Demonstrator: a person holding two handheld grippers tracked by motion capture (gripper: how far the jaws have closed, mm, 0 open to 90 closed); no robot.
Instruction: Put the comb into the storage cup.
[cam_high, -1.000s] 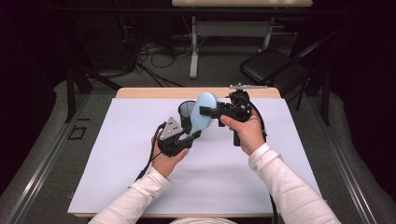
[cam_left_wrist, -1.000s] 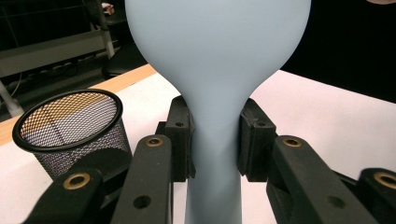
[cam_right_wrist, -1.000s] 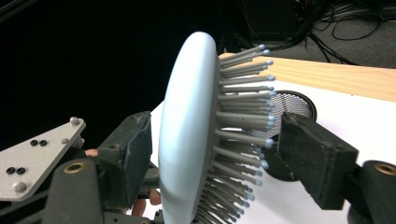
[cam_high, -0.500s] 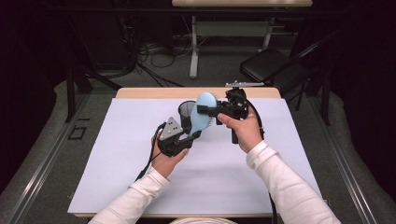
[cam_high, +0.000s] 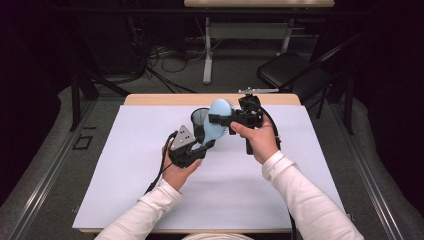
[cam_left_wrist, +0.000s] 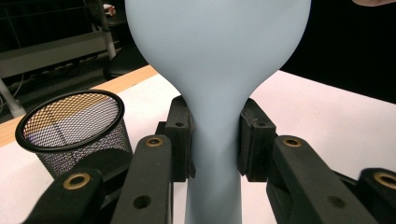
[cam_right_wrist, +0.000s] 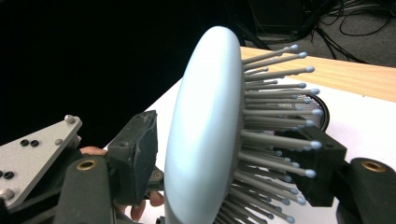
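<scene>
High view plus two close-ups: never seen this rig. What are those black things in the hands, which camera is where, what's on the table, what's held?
No robot arm here: a person holds a hand-held two-jaw gripper in each hand. The high view looks down from above the person's side. Each close-up comes from a camera riding on one gripper, looking along its jaws.

The left gripper is shut on the handle of a pale blue hairbrush. The right gripper straddles the brush head, one pad at its smooth back, one among the bristles; its jaws have just been closing.

On the white-covered table stands a black mesh cup.
</scene>
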